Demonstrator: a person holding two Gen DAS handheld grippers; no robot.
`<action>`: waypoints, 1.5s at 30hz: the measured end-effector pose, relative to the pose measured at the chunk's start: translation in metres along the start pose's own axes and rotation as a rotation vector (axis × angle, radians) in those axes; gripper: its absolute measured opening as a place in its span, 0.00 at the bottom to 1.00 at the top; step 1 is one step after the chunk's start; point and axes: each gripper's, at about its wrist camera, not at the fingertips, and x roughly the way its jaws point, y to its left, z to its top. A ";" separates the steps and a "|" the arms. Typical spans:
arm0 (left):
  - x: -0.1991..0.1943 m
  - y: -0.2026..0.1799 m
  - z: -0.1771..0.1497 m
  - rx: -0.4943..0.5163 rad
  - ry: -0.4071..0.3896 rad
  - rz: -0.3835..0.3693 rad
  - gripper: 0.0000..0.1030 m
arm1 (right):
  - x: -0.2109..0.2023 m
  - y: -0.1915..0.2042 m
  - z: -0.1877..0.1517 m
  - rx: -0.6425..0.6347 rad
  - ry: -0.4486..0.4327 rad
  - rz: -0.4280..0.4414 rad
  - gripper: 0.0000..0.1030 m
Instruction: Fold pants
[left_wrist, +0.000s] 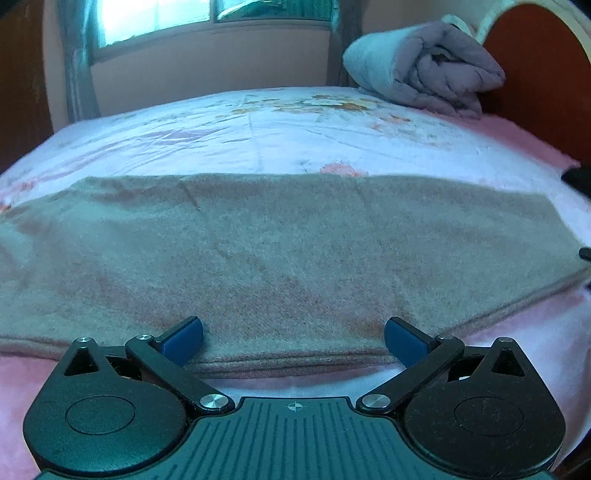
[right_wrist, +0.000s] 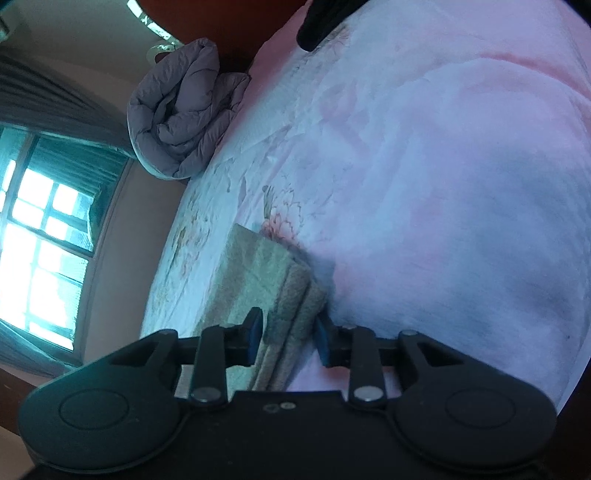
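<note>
The pants (left_wrist: 295, 258), a fuzzy grey-beige fabric, lie folded lengthwise in a wide flat band across the bed. My left gripper (left_wrist: 293, 341) hovers at their near long edge, open, its blue pads wide apart with nothing pinched. In the right wrist view the pants (right_wrist: 258, 273) end in a stacked corner of several layers. My right gripper (right_wrist: 287, 339) is turned on its side and shut on that layered edge, one blue pad on each side of the fabric.
A pink and white floral sheet (left_wrist: 295, 125) covers the bed. A rolled grey quilt (left_wrist: 424, 66) lies at the far corner by the red-brown headboard (left_wrist: 535, 74). A window (left_wrist: 155, 18) is behind the bed. Something dark (right_wrist: 321, 22) sits at the sheet's far edge.
</note>
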 end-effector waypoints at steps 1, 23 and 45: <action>0.002 0.000 0.001 0.005 0.005 0.000 1.00 | 0.002 0.002 0.000 -0.025 0.005 -0.020 0.09; -0.133 0.370 -0.041 -0.423 -0.177 0.252 1.00 | -0.013 0.278 -0.191 -0.914 0.030 0.191 0.08; -0.090 0.297 -0.013 -0.388 -0.124 -0.118 1.00 | -0.025 0.256 -0.263 -0.951 0.176 0.268 0.24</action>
